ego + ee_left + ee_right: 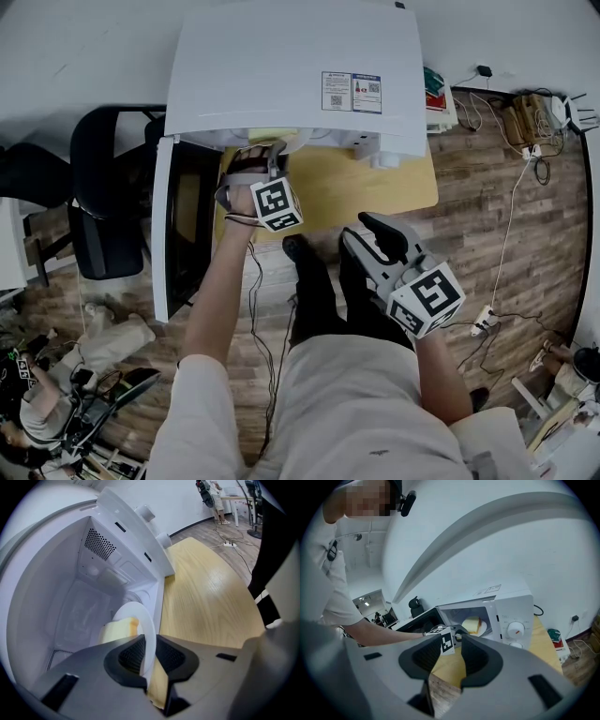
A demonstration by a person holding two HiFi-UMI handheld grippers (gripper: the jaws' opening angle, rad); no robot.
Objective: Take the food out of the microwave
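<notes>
The door [164,225] of the microwave [291,66] stands open at 9 o'clock of the cavity, so that step is done. The left gripper [149,654] reaches inside, jaws narrow and clamped on the near rim of the plate [143,620]. The plate is in the cavity, with the food [117,631] on it at 10 o'clock of the jaws. By my judgement, what is left is drawing it out onto the table [375,183]. The right gripper [461,660] hangs at 4 o'clock of the left, jaws apart and empty. There are one microwave, one plate, one slice of food and two grippers.

The stickers [352,92] on the microwave [281,66] seem too small to read.
</notes>
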